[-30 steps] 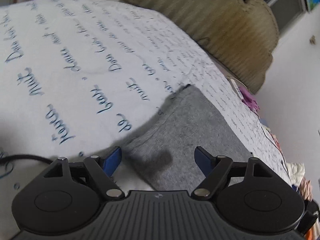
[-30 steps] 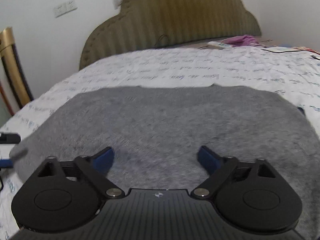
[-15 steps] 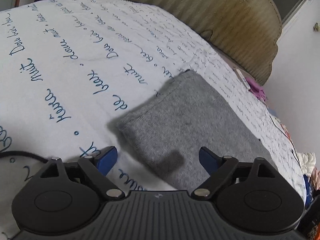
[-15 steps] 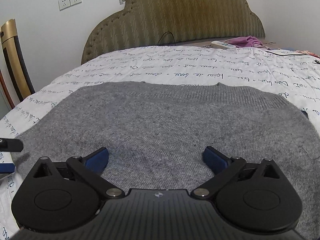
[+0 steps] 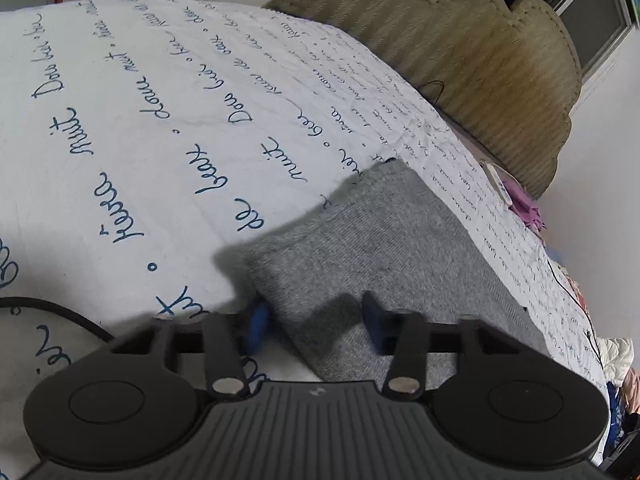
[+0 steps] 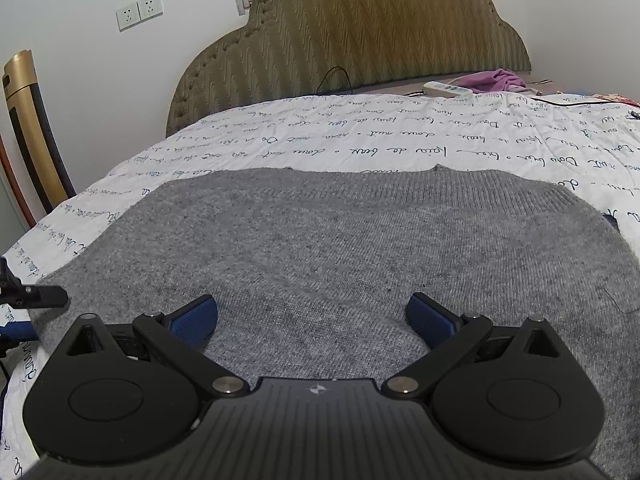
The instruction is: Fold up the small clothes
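While the grey sweater (image 6: pixel 340 248) lies flat, long axis crosswise, left gripper (image 5: pixel 316 320) closing on its corner, right gripper (image 6: pixel 312 316) spread wide.

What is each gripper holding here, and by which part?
The left gripper has just been closing around the grey sweater's near-left corner; a firm pinch cannot be confirmed. The right gripper holds nothing.

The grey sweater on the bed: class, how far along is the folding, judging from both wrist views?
Done: the grey sweater lies spread flat on the script-printed bedspread, with no fold visible. In hand: the left gripper has just been closing, its fingers astride the sweater's corner; whether they pinch it is unclear. The right gripper hangs open above the cloth. Left: every fold.
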The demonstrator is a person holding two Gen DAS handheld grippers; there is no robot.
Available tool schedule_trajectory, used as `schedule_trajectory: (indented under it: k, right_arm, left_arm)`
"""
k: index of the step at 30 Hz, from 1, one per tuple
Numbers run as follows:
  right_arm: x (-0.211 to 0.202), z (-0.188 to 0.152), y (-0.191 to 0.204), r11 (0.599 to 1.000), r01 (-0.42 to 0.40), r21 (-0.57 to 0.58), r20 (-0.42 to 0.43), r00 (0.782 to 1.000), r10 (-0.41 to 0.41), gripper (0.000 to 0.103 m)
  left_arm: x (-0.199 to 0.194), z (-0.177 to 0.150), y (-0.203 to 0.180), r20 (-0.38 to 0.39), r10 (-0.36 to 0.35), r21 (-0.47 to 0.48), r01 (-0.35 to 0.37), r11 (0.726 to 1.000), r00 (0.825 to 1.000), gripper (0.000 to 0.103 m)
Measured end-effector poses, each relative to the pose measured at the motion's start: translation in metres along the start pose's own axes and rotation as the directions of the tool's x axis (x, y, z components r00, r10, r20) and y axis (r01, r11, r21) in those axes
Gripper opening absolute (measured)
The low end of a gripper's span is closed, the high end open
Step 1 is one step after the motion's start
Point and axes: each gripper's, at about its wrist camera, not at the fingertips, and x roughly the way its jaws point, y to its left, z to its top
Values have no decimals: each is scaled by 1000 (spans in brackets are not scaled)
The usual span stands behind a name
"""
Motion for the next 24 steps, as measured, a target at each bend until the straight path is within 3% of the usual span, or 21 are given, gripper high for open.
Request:
schedule_trajectory:
  k: [2, 4, 9, 12, 15, 18, 19, 22, 24]
  right_arm:
    - [0, 0, 0, 1000, 0, 1, 0, 1000, 0, 101]
    - [0, 0, -1, 1000, -1, 1, 0, 1000, 1, 101]
    - [0, 0, -1, 1000, 0, -1, -1, 1000, 0, 101]
    - [0, 0, -1, 1000, 1, -4, -2, 1000, -1, 101]
    - [0, 1, -1, 1000, 0, -3, -2, 1000, 0, 101]
    - [0, 1, -2, 1000, -2, -1, -2, 1000, 2, 101]
    - [0, 1, -2, 1000, -3, 1, -2, 1000, 3, 101]
    - [0, 1, -2, 1000, 0, -1, -4, 1000, 0, 101]
    - [0, 1, -1, 1000, 5, -8, -6, 1000, -5, 101]
  left_arm:
    - [3, 0, 3, -15, -4, -10, 4, 1000, 1000, 13]
    - [4, 0, 3, -16, -4, 0, 4, 1000, 1000, 11]
    - [5, 0, -1, -2, 11, 28, -11, 1000, 1000, 10]
    - [6, 4, 5, -29, -25, -41, 24, 999, 999, 10]
    - [13, 11, 20, -73, -97, -158, 85, 984, 993, 17]
    - [19, 15, 26, -73, -125, -199, 108, 974, 990, 17]
    - [19, 16, 25, -64, -123, -198, 108, 974, 990, 11]
    - [16, 14, 12, -30, -82, -85, 79, 993, 996, 6]
    - [12, 9, -6, 16, -64, 68, 63, 996, 998, 6]
